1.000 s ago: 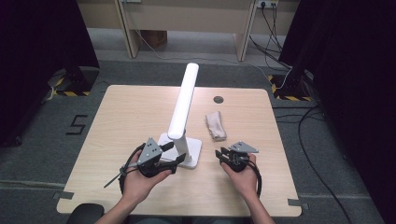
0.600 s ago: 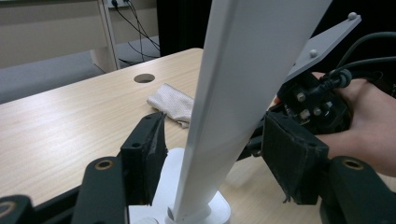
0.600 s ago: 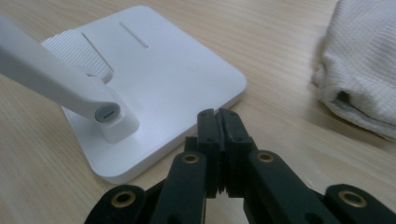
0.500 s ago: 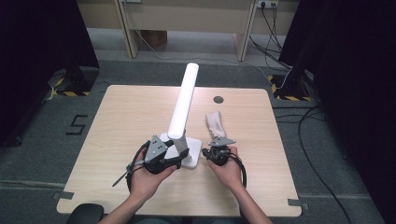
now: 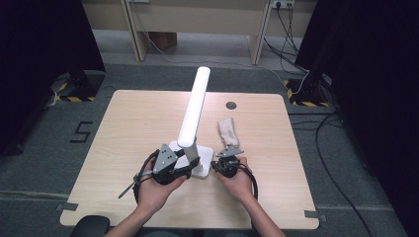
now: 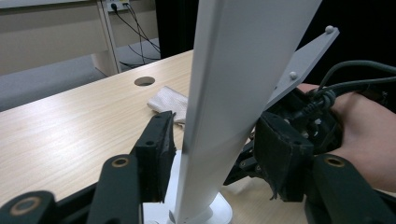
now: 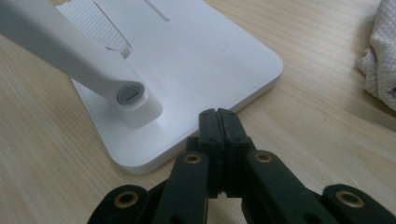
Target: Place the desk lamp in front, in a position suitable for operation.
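Note:
A white desk lamp (image 5: 193, 106) stands on the wooden table (image 5: 138, 123), its long bar tilted up and away from a flat white base (image 5: 202, 170). My left gripper (image 5: 190, 163) is open, one jaw on each side of the lamp's arm (image 6: 233, 93) just above the base, with small gaps on both sides. My right gripper (image 5: 216, 165) is shut with nothing in it. Its tips (image 7: 218, 114) rest at the near corner of the base (image 7: 187, 60), beside the arm's hinge (image 7: 130, 93).
A crumpled white cloth (image 5: 228, 131) lies just beyond my right gripper, also at the right edge of the right gripper view (image 7: 380, 60). A round cable hole (image 5: 230, 105) sits farther back. Cables cross the floor past the table's far right.
My right gripper has moved left, from beside the cloth to the edge of the lamp's base. My left gripper has edged in around the lamp's arm.

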